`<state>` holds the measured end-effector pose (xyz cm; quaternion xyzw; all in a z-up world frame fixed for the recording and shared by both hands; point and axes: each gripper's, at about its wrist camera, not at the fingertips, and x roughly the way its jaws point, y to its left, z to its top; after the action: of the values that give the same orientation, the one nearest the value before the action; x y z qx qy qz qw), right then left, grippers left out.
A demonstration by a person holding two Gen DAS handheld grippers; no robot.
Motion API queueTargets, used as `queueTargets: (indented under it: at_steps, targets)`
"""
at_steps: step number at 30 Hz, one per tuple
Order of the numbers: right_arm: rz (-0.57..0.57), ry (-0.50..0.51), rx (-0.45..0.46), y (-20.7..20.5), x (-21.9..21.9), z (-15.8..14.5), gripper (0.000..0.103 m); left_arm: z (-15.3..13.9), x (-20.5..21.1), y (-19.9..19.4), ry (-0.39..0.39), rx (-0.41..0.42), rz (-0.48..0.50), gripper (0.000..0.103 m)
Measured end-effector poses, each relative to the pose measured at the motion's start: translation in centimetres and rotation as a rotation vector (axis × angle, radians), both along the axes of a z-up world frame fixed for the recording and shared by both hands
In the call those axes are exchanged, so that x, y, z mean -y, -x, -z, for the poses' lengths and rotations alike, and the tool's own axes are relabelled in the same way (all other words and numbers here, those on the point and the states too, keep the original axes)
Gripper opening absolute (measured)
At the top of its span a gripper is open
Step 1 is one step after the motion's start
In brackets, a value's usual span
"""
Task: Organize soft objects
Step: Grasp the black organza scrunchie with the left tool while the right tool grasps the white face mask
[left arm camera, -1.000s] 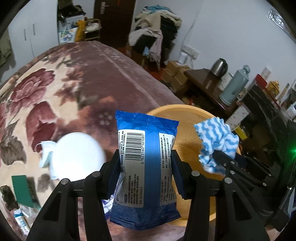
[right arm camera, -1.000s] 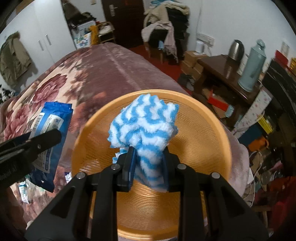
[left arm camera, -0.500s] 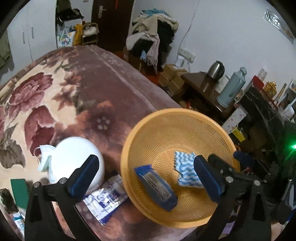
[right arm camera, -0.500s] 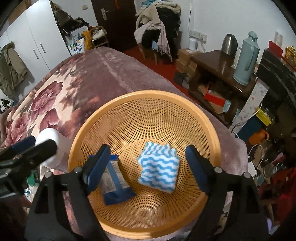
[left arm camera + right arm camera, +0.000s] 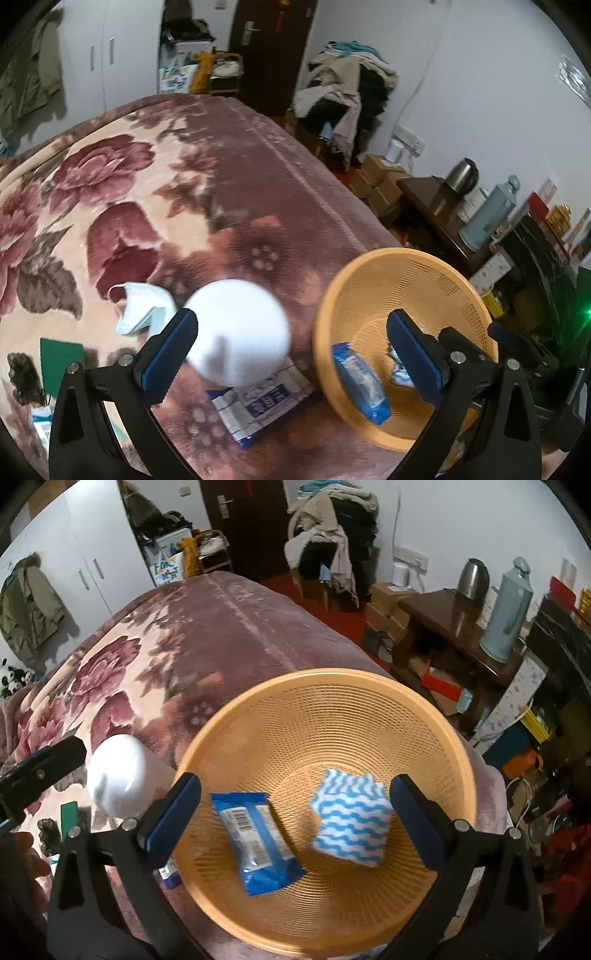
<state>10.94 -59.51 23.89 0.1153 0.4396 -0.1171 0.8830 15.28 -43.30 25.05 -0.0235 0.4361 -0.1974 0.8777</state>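
Right wrist view: the right gripper (image 5: 293, 814) has just been opening and hangs wide and empty over the orange basket (image 5: 448, 738), with the blue wipes pack (image 5: 256, 843) and striped cloth (image 5: 351, 821) lying below between its jaws. The left gripper (image 5: 291, 349), wide too, risks nudging the white roll (image 5: 238, 334) just ahead.

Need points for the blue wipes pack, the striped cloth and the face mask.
blue wipes pack (image 5: 258, 843): right wrist view, middle of its wrapper, inside the basket.
striped cloth (image 5: 351, 819): right wrist view, centre of the folded top face.
face mask (image 5: 142, 308): left wrist view, middle of the crumpled panel.
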Motion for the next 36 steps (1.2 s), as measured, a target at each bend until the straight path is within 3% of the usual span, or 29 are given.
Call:
queueTargets:
  at_steps: [20,36]
  targets:
    - [-0.21,0.085,0.002,-4.1,-10.5,-1.7,0.103,2.7,-14.6,-1.4,0.02,-0.084,-0.235,0.102]
    - [-0.454,0.173,-0.078,-7.7,-22.9,1.3,0.103,8.1,-27.7,-1.0,0.04,-0.189,-0.419,0.102]
